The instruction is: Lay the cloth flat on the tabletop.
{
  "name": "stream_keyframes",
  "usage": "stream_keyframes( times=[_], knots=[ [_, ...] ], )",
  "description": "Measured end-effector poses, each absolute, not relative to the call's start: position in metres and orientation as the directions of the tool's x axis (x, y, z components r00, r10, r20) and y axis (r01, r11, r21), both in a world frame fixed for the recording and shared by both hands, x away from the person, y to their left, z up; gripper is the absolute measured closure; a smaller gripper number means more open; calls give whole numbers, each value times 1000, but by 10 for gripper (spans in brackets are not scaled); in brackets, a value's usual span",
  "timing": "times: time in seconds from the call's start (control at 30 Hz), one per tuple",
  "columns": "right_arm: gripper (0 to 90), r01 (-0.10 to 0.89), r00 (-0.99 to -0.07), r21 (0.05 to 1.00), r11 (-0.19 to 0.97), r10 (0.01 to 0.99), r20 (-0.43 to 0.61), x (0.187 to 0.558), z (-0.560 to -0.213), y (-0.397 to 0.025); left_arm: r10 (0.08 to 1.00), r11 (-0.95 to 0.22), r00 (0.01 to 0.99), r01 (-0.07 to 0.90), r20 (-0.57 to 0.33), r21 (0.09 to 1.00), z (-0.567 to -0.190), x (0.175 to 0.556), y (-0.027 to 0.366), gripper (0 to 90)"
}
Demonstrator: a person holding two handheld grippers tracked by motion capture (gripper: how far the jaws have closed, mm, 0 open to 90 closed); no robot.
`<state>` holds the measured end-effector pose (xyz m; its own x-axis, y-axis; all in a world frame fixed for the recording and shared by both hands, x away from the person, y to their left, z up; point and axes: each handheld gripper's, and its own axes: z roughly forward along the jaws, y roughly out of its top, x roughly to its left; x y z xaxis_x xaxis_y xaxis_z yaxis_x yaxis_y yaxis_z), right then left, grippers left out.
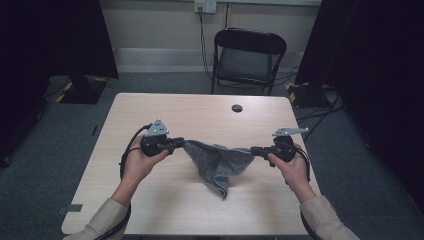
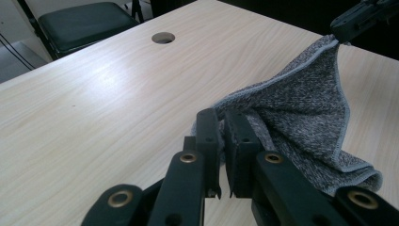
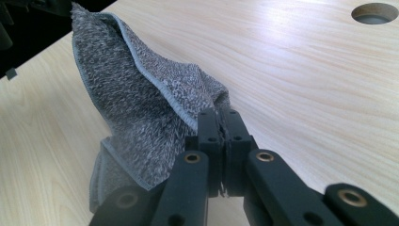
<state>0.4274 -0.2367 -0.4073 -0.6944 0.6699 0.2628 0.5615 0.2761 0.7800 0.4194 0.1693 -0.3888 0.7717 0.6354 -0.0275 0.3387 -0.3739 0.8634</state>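
Note:
A grey towel (image 1: 218, 164) hangs stretched between my two grippers above the wooden table (image 1: 200, 115), its lower fold drooping onto the tabletop. My left gripper (image 1: 178, 144) is shut on one corner of the towel (image 2: 301, 113), with the cloth pinched between its jaws. My right gripper (image 1: 254, 149) is shut on the opposite corner of the towel (image 3: 141, 108). In the left gripper view the right gripper (image 2: 346, 26) shows at the top right, clamping the far corner. My left gripper (image 2: 222, 123) and right gripper (image 3: 220, 121) both hold the hem tight.
A round cable hole (image 1: 237, 108) sits in the table near its far edge. A black folding chair (image 1: 247, 57) stands behind the table. Dark curtains hang at both sides, and cables lie on the floor at the right.

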Motion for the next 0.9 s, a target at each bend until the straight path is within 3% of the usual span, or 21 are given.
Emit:
stream_keyframes(
  times=[0.57,0.9],
  knots=[
    [892,543,-713,789,288,654,253,411,-386,-242,624,-409,781,292,31,865,-369,400,173,849],
    [890,580,-689,754,309,680,251,445,-397,-236,645,-415,764,345,5,842,-379,445,173,839]
  ],
)
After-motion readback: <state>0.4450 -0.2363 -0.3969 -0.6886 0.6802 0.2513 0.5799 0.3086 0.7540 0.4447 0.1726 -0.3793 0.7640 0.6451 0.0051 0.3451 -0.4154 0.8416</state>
